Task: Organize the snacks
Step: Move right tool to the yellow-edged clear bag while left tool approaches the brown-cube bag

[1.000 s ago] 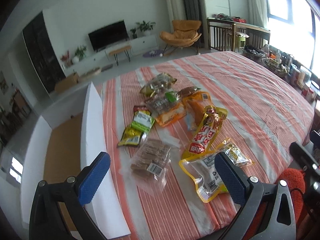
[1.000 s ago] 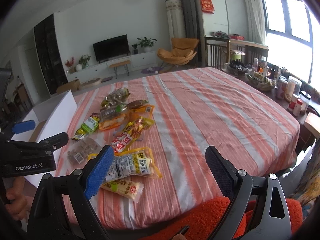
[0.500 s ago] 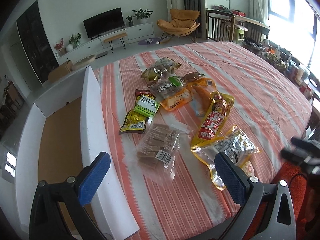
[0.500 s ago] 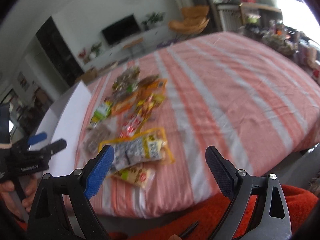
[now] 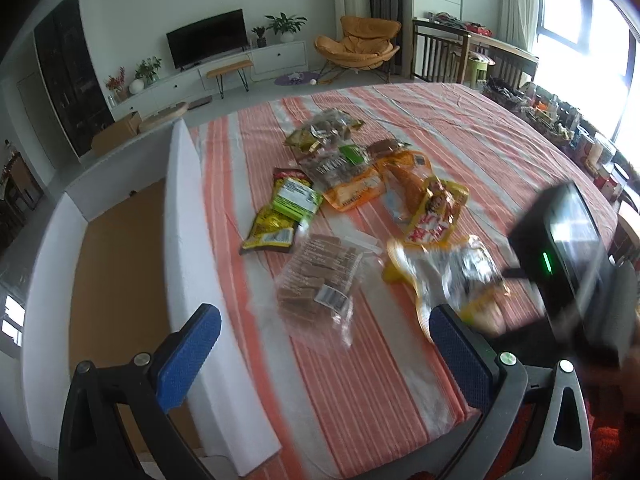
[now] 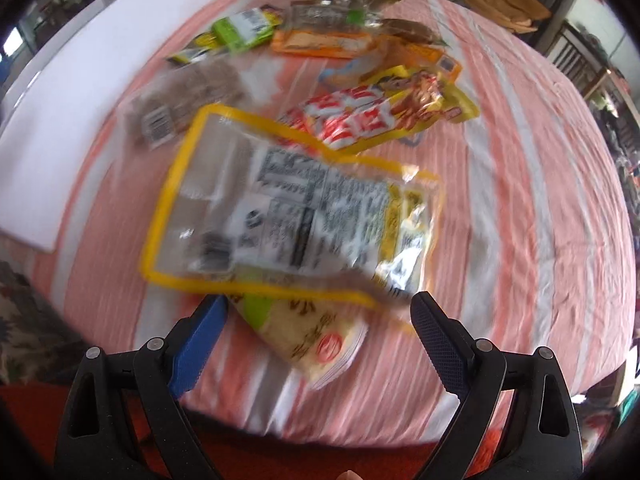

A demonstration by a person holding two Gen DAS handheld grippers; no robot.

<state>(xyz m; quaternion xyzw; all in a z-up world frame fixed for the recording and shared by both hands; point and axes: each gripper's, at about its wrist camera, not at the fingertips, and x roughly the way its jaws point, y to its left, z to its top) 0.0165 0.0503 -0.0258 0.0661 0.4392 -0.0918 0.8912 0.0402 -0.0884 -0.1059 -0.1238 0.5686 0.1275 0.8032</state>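
Several snack packs lie on the striped tablecloth (image 5: 460, 128). My right gripper (image 6: 320, 344) is open and hovers low over a pale yellow pack (image 6: 316, 344), which lies under a yellow-rimmed clear pack (image 6: 280, 208). A red and yellow pack (image 6: 376, 116) lies beyond. My left gripper (image 5: 324, 356) is open and empty, above the table's near edge, close to a clear pack of brown bars (image 5: 320, 276). The yellow-rimmed pack (image 5: 452, 276) also shows in the left wrist view, with the right gripper's body (image 5: 568, 264) beside it.
A white box with a brown floor (image 5: 120, 264) stands against the table's left side; its white wall (image 6: 80, 92) shows in the right wrist view. More packs, green (image 5: 296, 200) and orange (image 5: 356, 188), lie mid-table. Jars and baskets (image 5: 560, 120) line the far right.
My right gripper has dropped down and forward toward the near packs, and its view is blurred by motion. My left gripper has shifted slightly. Both stay open.
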